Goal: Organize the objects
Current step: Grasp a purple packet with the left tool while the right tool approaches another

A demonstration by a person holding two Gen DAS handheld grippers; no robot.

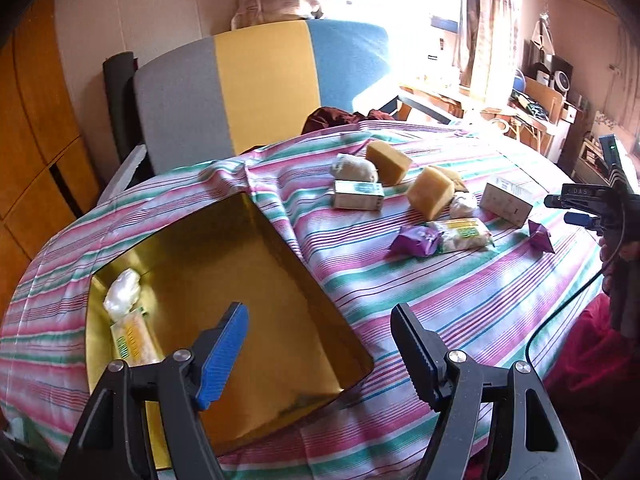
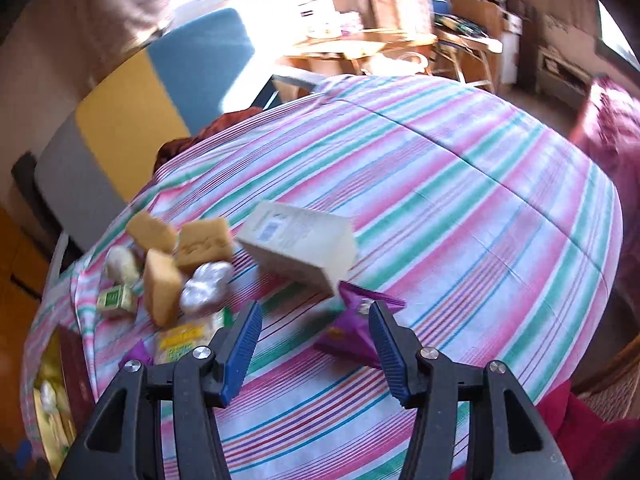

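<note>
Left wrist view: left gripper (image 1: 320, 340) gaping, empty, parked over gold rectangular tin box (image 1: 240, 280) holding two packets, ready for drops

Right wrist view: right gripper (image 2: 316, 344) spread, lined up on purple foil snack packet (image 2: 352, 332) on striped cloth (image 2: 460, 208), likely next pick

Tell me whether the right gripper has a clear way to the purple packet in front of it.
Probably yes. The right gripper is open, and the purple packet lies just ahead between its fingers, with nothing in between. The white box sits just behind it.
</note>
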